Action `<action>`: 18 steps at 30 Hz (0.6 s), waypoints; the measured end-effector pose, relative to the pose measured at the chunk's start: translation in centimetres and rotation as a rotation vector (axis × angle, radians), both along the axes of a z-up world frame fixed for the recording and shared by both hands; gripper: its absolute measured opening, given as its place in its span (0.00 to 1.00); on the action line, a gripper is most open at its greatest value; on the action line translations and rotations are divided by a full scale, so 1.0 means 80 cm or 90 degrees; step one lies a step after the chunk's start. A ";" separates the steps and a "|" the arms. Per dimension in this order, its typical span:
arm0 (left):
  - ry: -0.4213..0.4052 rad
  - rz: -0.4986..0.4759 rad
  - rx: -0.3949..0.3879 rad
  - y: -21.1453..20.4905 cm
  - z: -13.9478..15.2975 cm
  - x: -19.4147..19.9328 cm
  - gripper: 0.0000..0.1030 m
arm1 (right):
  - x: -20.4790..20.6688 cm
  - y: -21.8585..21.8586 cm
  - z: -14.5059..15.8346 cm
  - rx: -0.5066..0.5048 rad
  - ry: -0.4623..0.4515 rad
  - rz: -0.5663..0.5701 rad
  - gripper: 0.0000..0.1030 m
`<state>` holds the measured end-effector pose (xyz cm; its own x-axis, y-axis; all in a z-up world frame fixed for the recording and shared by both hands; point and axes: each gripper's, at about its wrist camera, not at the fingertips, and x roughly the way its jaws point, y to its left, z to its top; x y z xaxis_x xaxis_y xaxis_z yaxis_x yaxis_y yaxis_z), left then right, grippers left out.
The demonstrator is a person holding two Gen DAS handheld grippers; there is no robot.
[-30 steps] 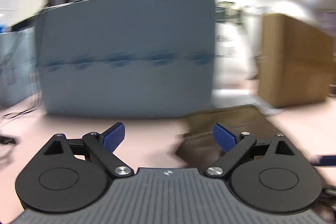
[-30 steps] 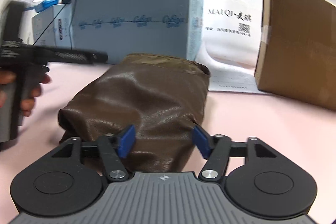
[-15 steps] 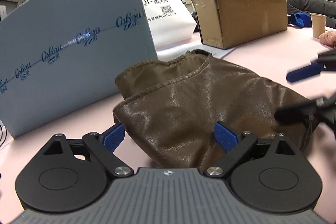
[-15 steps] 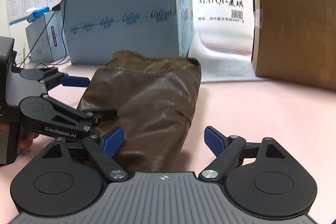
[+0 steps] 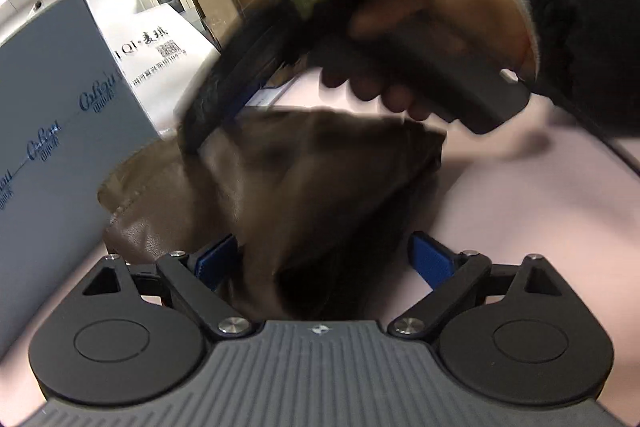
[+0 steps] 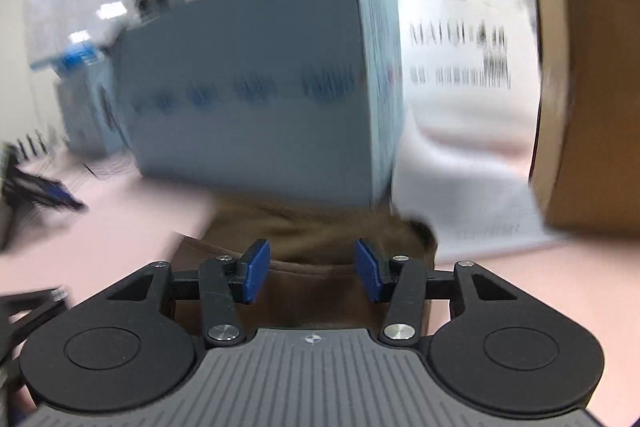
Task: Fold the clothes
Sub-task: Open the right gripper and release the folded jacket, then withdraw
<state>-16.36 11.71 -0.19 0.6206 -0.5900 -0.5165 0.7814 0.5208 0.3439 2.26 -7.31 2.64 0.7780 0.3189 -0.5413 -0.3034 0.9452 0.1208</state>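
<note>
A brown leather garment [image 5: 304,187] lies on the pink table [image 5: 520,227]. My left gripper [image 5: 324,263] is open wide, and the garment's near corner bulges up between its blue pads without being pressed. A hand [image 5: 420,39] in a black sleeve holds my right gripper [image 5: 192,143], blurred, with its tips at the garment's far hem. In the right wrist view my right gripper [image 6: 313,271] hovers over that hem [image 6: 312,231]. Its jaws are closing, with brown fabric in the gap and the pads apart from it. A blue finger [image 6: 60,193] of the left gripper shows at the left edge.
A tall blue-grey box [image 6: 260,107] stands just behind the garment's far end. A white printed bag [image 6: 460,107] and a cardboard box [image 6: 588,87] stand to its right. Bare pink table [image 6: 100,247] lies to the left and right of the garment.
My right gripper has swept forward along the garment to its far hem and its jaws have narrowed. The left gripper has rolled and dropped closer to the near corner.
</note>
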 end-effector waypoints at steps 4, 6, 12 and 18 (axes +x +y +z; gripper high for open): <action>0.045 0.000 -0.019 0.006 0.001 0.013 0.90 | 0.001 -0.008 -0.002 0.016 0.012 0.016 0.49; 0.050 0.000 -0.029 0.008 0.003 0.013 0.90 | -0.003 -0.011 -0.003 0.026 0.002 0.022 0.52; 0.100 0.037 -0.234 0.069 0.053 0.030 0.89 | -0.040 -0.074 0.031 0.152 -0.101 -0.052 1.00; 0.287 0.292 -0.310 0.119 0.050 0.107 0.89 | -0.036 -0.143 0.005 0.261 -0.019 -0.149 1.00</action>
<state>-7.79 21.21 3.78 0.6493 -0.5503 -0.5250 0.4627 0.8336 -0.3016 -0.65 -18.72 3.06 0.8681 0.3152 -0.3835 -0.0967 0.8651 0.4922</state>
